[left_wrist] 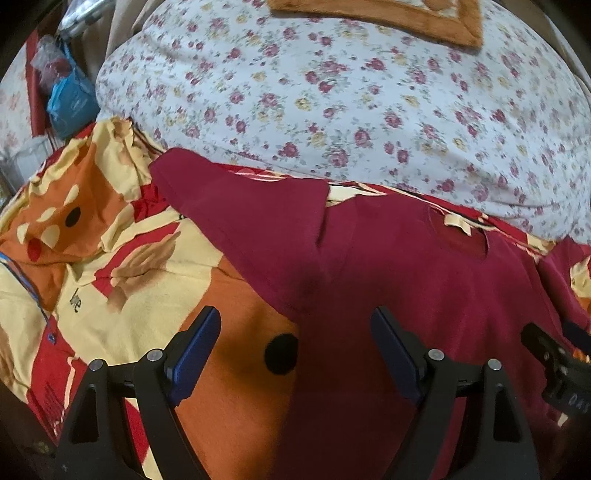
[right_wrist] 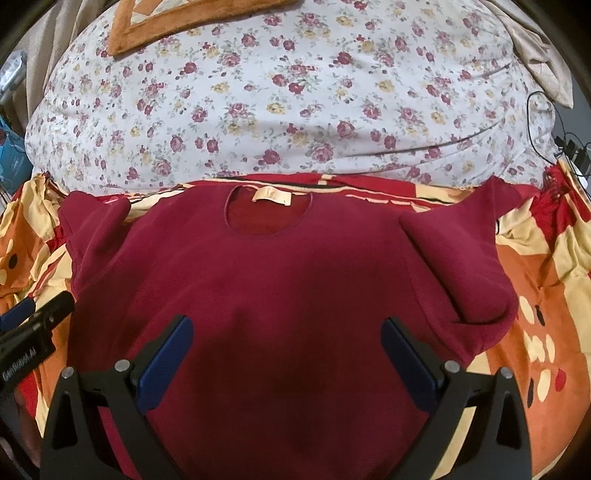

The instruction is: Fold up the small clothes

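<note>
A small dark red top [right_wrist: 280, 273] lies flat on the bed, neck hole and pale label [right_wrist: 271, 194] at the far side, both short sleeves spread out. My right gripper [right_wrist: 286, 328] is open and empty above the middle of the top. My left gripper [left_wrist: 295, 321] is open and empty over the top's left edge [left_wrist: 332, 258], near its left sleeve [left_wrist: 236, 206]. The other gripper shows at the right edge of the left wrist view [left_wrist: 561, 369] and at the left edge of the right wrist view [right_wrist: 33, 328].
The top rests on a red, yellow and orange patterned sheet [left_wrist: 122, 288]. A bulky floral duvet [right_wrist: 280, 96] lies behind it, with an orange mat [right_wrist: 177, 26] on top. Cables and plugs [right_wrist: 569, 147] sit at the far right. Blue bags [left_wrist: 70, 99] are at far left.
</note>
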The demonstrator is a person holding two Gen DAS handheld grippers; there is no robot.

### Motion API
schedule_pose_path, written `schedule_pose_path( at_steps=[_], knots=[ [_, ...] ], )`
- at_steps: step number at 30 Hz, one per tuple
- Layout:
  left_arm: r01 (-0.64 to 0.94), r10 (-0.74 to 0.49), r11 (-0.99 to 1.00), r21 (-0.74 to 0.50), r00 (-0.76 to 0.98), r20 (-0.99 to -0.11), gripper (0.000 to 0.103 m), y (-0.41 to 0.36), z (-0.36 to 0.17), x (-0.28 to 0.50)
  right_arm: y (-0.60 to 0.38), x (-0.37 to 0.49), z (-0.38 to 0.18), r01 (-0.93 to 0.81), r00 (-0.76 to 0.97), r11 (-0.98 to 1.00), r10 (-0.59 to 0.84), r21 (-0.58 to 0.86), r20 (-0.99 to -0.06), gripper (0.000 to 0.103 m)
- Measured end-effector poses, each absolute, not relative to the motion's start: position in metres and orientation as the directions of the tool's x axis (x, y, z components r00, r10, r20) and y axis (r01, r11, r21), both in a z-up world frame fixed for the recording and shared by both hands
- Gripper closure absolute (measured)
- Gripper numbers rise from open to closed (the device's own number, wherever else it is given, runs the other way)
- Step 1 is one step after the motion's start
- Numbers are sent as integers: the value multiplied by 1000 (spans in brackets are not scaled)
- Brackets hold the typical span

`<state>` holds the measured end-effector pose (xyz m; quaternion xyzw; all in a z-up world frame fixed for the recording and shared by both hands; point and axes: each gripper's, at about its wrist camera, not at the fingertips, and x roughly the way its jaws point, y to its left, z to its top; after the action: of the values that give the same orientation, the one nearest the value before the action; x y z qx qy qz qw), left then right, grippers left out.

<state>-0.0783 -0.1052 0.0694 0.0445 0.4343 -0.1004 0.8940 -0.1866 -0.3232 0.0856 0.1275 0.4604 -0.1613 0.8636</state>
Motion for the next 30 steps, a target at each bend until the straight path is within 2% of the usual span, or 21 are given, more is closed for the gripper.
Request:
schedule_pose_path(
  at_steps=[12, 15, 30],
  knots=[
    [59, -57, 998, -26, 608, -792, 28, -40, 67, 4, -313, -175, 81, 348, 530, 934, -132, 73, -838, 0],
    [13, -12, 1000, -6, 597, -802, 38, -26, 61, 28, -313, -174, 79, 341, 527, 937, -124, 75, -841, 0],
    [-132, 94, 991, 26, 542, -835, 38, 19, 27, 117, -305, -167, 67, 301, 499, 950, -84, 82, -863, 0]
  ],
)
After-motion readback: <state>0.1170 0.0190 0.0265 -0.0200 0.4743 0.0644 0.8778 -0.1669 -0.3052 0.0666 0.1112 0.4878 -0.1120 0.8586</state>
